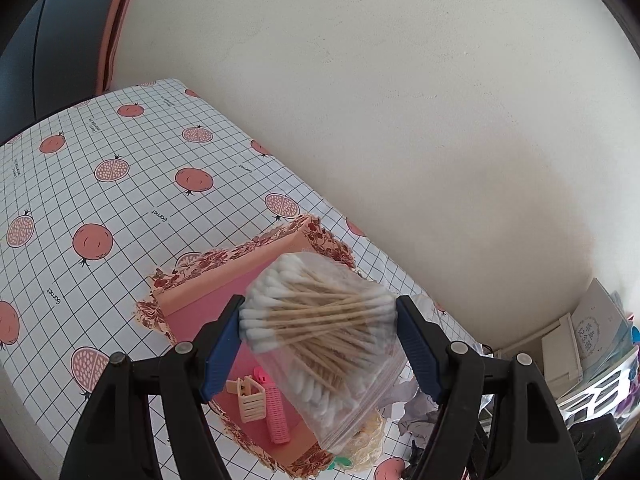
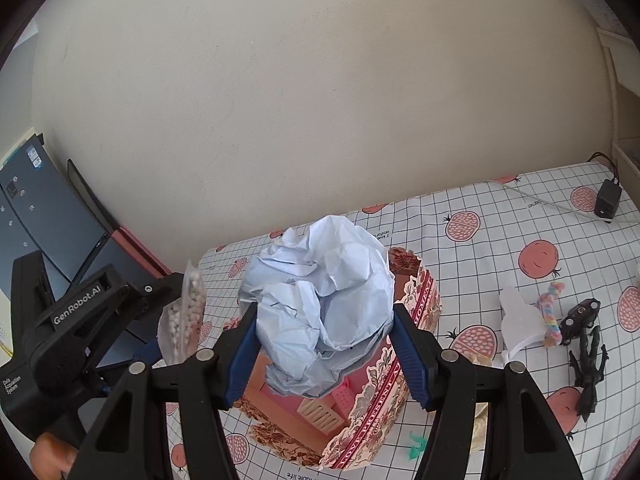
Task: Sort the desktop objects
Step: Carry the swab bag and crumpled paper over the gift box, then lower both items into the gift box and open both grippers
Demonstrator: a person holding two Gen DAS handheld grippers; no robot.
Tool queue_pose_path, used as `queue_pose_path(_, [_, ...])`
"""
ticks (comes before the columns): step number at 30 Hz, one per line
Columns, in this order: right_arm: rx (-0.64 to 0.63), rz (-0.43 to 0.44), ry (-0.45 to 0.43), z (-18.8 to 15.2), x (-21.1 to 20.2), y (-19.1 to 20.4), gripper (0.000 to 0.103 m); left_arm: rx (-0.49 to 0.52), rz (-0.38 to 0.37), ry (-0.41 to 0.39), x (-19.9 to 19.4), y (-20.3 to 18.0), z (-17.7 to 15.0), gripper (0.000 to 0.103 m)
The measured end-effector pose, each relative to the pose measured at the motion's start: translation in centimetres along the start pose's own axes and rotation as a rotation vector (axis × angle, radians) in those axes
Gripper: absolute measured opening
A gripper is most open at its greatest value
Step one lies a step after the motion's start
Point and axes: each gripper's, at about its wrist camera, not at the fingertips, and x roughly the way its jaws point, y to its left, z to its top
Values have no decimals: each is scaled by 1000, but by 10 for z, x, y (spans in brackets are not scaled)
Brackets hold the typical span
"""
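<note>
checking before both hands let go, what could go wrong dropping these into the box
1. The left gripper pinches the bag of cotton swabs only at its upper part; the bag hangs tilted and might slip early.
2. The crumpled paper in the right gripper is bulky and may bury the hair roller and beige clip in the floral box.
3. Both grippers hover close together and could collide.

White tablecloth (image 1: 120,200) with a black grid and coral pomegranates. Pink box (image 2: 416,364) edged in dark red floral print. Pale blue crumpled paper (image 2: 324,304). White-tipped, tan-stemmed cotton swabs (image 1: 320,320). Pink hair roller (image 1: 276,412).
</note>
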Motion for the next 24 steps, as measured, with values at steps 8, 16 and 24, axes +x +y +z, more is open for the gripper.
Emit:
queue_pose_path(8, [-15,-11,54,-10,23,5,66,-33,32,30,9,12,0,75])
queue_pose_path(16, [-33,-8,83,-18,35,11,68,-61,51,57,17,21,-1,75])
queue_pose_path(24, [-24,-4,93,-21,41,13,69,-84,74,77,21,29,-2,75])
